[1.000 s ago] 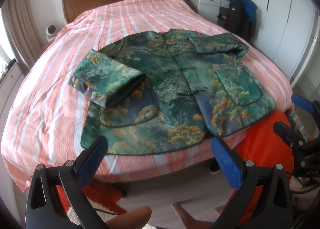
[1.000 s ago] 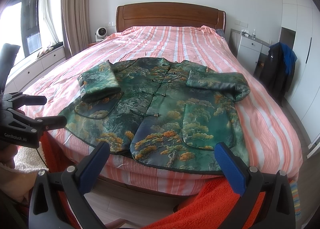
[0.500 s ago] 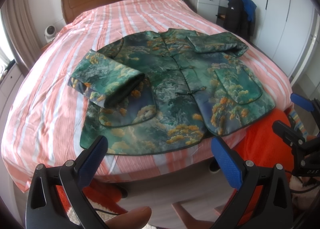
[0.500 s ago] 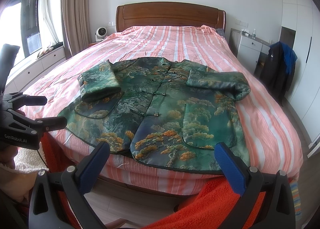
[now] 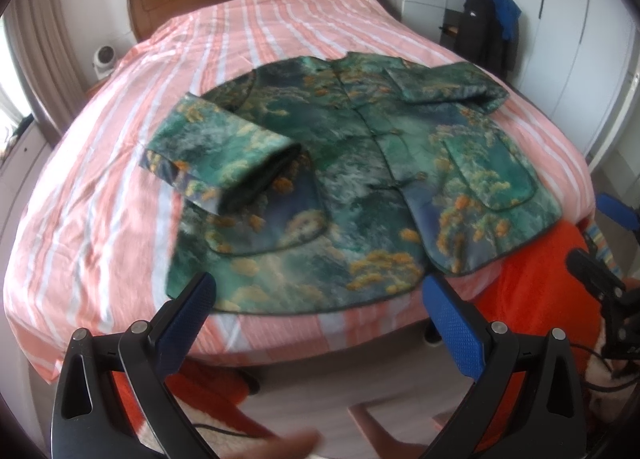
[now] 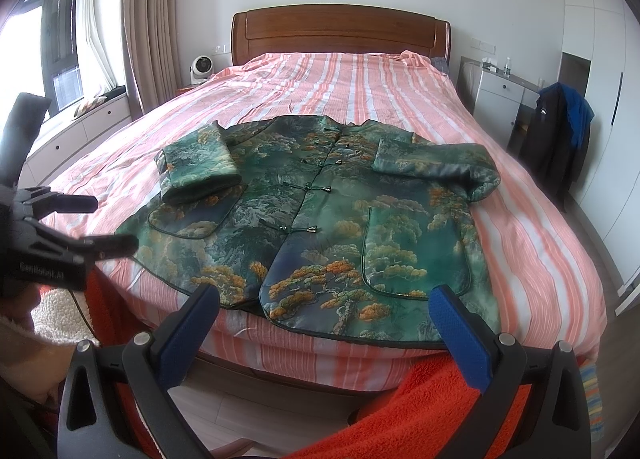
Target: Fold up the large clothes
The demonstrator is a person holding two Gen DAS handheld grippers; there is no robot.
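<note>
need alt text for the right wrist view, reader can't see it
A green brocade jacket with orange tree patterns lies flat, front up, on a pink-and-white striped bed, both sleeves folded in over its front. The right gripper hangs before the bed's near edge with its blue-padded jaws wide apart and holding nothing.

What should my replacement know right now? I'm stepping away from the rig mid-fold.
Left gripper: open, holding nothing, short of the bed's near edge.
Right gripper: open, empty, also at the near edge.
Jacket: lies flat, front up and buttoned, on the striped bed, hem toward you.
Done: both sleeves are folded in over the front.
Left: fold the body, probably hem up toward the collar, then tidy.
</note>
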